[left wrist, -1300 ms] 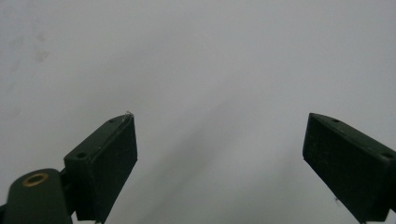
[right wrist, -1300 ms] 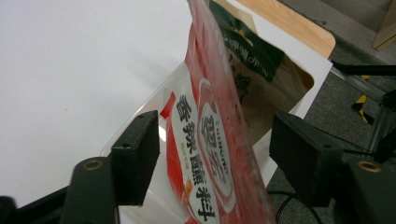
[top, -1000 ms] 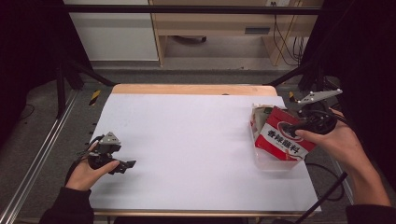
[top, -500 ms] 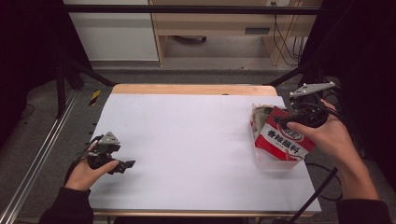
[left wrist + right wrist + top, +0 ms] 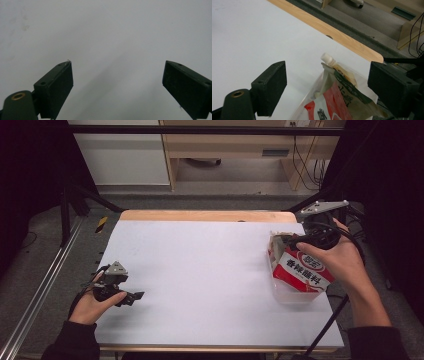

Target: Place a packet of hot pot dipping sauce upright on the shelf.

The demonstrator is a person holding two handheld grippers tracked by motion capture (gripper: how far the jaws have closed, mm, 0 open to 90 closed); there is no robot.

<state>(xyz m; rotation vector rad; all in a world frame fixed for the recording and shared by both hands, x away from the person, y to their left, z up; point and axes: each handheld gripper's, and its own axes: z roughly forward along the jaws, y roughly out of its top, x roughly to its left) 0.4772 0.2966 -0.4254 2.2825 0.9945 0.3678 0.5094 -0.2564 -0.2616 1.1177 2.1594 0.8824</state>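
Spouted pouches (image 5: 300,270) in clear bin (image 5: 295,295), table (image 5: 200,270) right edge.

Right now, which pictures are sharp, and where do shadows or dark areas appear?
High view: white table evenly lit, surroundings dark, red pouch readable. Left gripper view: soft, a faint diagonal shadow between the open jaws. Right gripper view: pouch spout fairly sharp, near jaws slightly blurred.

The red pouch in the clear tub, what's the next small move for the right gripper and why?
Probably lift the right gripper clear. Its jaws have just been opening and stand wide apart, with the red pouch below them in the clear tub, its white spout ungripped.
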